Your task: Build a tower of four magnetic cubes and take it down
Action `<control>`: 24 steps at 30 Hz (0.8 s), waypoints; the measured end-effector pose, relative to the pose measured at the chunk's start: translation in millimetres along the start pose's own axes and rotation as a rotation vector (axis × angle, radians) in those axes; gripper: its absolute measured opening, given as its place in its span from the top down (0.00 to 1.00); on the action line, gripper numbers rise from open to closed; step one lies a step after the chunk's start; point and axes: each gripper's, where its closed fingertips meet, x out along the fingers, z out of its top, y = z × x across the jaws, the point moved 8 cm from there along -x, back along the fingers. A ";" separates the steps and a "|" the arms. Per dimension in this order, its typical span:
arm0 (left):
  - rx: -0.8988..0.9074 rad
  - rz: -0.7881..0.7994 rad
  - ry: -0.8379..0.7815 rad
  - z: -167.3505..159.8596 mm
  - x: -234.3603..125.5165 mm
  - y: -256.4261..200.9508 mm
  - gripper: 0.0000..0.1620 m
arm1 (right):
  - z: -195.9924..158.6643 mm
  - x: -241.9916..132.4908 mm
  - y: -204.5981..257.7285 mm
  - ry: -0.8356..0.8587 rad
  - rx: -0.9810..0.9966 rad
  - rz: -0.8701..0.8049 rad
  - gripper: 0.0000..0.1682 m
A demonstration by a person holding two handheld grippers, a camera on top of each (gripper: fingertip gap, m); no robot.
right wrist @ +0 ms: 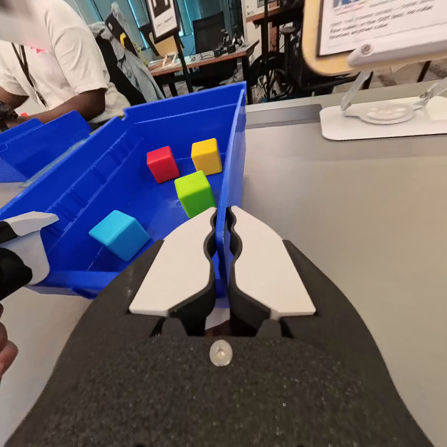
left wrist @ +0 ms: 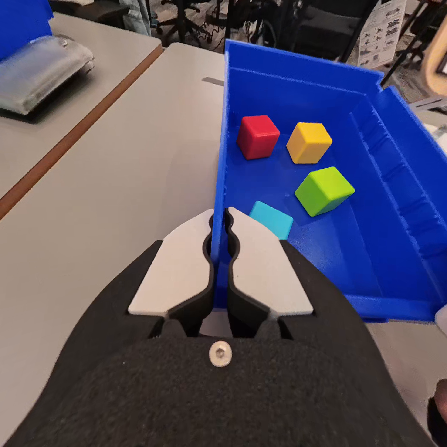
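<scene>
A blue bin (left wrist: 278, 87) (right wrist: 72, 193) stands on the grey table and holds loose cubes: red (left wrist: 257, 136) (right wrist: 162, 163), yellow (left wrist: 308, 142) (right wrist: 206, 156), green (left wrist: 324, 191) (right wrist: 194, 193) and light blue (left wrist: 272, 219) (right wrist: 119, 234). None are stacked. My left gripper (left wrist: 219, 211) is shut on the bin's left wall. My right gripper (right wrist: 223, 210) is shut on the bin's right wall. The left gripper's fingers (right wrist: 26, 225) also show at the left edge of the right wrist view.
A second blue bin (right wrist: 41, 137) sits behind to the left, near a person in a white shirt (right wrist: 60, 60). A shiny wrapped pack (left wrist: 41, 75) lies on the neighbouring table. A white stand (right wrist: 384, 121) sits at the far right. Chairs and desks stand beyond.
</scene>
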 end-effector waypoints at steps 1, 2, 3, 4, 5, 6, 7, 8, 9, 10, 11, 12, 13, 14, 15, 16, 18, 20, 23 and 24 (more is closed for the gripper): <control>-0.007 -0.003 0.008 -0.3 3.8 3.9 0.98 | -2.8 3.0 2.8 0.013 -0.007 -0.008 0.96; -0.001 -0.009 0.019 -0.6 8.0 5.9 0.98 | -5.7 5.5 3.5 0.023 -0.003 -0.016 0.96; 0.012 -0.017 0.027 -0.9 12.2 6.9 0.98 | -8.6 7.7 3.1 0.032 0.014 -0.018 0.96; 0.023 -0.024 0.032 -1.3 16.2 7.1 0.98 | -10.8 9.7 2.4 0.039 0.015 -0.024 0.96; 0.028 -0.029 0.035 -1.9 20.0 7.3 0.98 | -12.0 11.2 1.7 0.037 0.011 -0.025 0.96; 0.030 -0.036 0.033 -2.2 23.3 7.5 0.98 | -12.9 12.6 1.0 0.037 0.007 -0.025 0.96; 0.031 -0.043 0.032 -2.2 26.6 7.4 0.97 | -13.2 14.0 0.5 0.036 -0.001 -0.029 0.95; 0.029 -0.049 0.032 -2.3 29.6 7.5 0.97 | -12.7 15.6 0.0 0.032 -0.011 -0.029 0.95; 0.022 -0.057 0.030 -2.1 31.9 7.8 0.97 | -12.0 17.5 -0.8 0.029 -0.009 -0.024 0.95; 0.011 -0.064 0.025 -2.0 33.8 8.5 0.97 | -11.5 19.6 -1.4 0.029 -0.001 -0.013 0.94; -0.006 -0.072 0.018 -1.9 35.1 9.6 0.97 | -10.9 21.5 -1.7 0.029 -0.004 -0.001 0.94; -0.027 -0.079 0.008 -1.9 36.4 11.1 0.97 | -10.5 23.3 -1.8 0.029 -0.016 0.015 0.93; -0.048 -0.087 -0.003 -2.0 37.2 12.9 0.97 | -10.7 24.3 -1.6 0.022 -0.021 0.033 0.92; -0.062 -0.099 -0.013 -2.4 37.7 14.1 0.96 | -11.7 24.8 -2.0 0.018 -0.026 0.049 0.92; -0.070 -0.114 -0.017 -3.2 37.6 14.7 0.93 | -13.5 24.7 -2.4 0.037 -0.031 0.073 0.90; -0.077 -0.115 -0.009 -4.5 37.3 15.6 0.85 | -15.3 24.0 -3.9 0.069 -0.024 0.099 0.84; -0.081 -0.092 0.011 -7.0 33.1 18.2 0.71 | -11.6 17.0 -15.1 0.072 -0.016 0.100 0.71; -0.077 -0.057 -0.008 -6.7 20.7 21.3 0.66 | -2.9 1.5 -25.0 0.071 -0.021 0.203 0.70; -0.087 -0.001 -0.080 -2.2 -8.6 22.7 0.65 | -1.0 -38.6 -34.0 0.180 -0.117 0.466 0.66; -0.089 -0.001 -0.110 -1.2 -18.9 18.9 0.65 | -5.4 -53.7 -39.6 0.227 -0.184 0.555 0.66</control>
